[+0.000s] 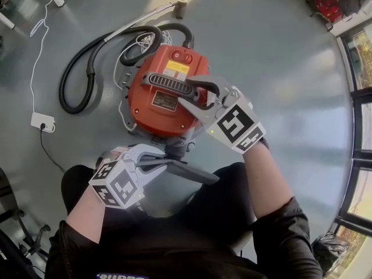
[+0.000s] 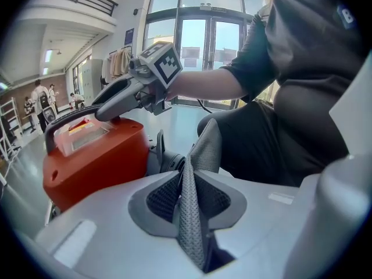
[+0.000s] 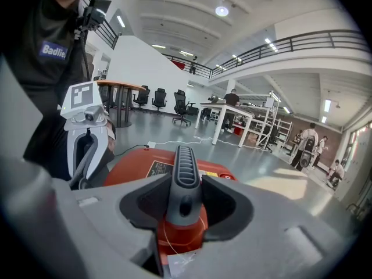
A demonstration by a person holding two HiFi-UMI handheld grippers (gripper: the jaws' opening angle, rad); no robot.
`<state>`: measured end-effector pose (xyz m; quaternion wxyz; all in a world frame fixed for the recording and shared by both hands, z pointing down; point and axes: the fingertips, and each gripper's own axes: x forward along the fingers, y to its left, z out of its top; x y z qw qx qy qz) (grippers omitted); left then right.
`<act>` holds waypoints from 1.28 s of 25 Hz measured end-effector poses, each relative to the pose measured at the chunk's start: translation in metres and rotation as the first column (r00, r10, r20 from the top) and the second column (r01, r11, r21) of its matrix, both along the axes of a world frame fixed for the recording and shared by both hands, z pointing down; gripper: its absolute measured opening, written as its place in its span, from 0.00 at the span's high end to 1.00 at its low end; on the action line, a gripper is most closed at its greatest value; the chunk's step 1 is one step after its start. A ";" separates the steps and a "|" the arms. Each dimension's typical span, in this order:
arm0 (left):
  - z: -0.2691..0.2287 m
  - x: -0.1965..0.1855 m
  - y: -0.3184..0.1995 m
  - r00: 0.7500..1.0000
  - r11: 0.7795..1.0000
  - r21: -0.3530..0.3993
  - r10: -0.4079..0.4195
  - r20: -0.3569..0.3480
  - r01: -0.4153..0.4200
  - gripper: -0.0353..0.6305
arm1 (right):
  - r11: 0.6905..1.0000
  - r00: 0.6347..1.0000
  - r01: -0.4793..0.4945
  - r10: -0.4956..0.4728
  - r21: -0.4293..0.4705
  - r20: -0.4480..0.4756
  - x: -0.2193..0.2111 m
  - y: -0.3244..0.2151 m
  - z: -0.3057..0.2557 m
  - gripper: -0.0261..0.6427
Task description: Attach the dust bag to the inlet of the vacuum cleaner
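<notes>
On the handle (image 3: 185,161), right gripper (image 3: 181,205) jaws clamped, left gripper (image 2: 189,205) pinching dust bag (image 2: 204,149)

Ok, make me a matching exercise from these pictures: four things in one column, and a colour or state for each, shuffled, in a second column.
Things:
1. vacuum cleaner body
2. hose
3. dust bag
4. carry handle

Colours or states:
A. clamped in the right claw
B. red-orange
C. grey mesh, pinched in the left claw
D. black, looped on the floor

Pairs: 1-B, 2-D, 3-C, 4-A.
</notes>
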<state>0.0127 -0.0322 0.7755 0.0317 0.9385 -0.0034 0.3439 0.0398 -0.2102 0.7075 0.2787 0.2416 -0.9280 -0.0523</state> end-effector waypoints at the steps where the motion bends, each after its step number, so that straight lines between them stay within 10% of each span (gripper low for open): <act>1: 0.000 0.002 -0.001 1.000 1.000 -0.003 0.005 0.005 -0.005 0.81 | 1.000 1.000 0.000 0.000 0.000 0.002 0.000 0.000 0.000 0.75; 32: -0.005 -0.005 -0.002 0.998 0.996 -0.053 -0.068 -0.011 0.067 0.67 | 0.997 0.998 -0.039 0.042 0.064 -0.040 0.000 -0.001 0.001 0.75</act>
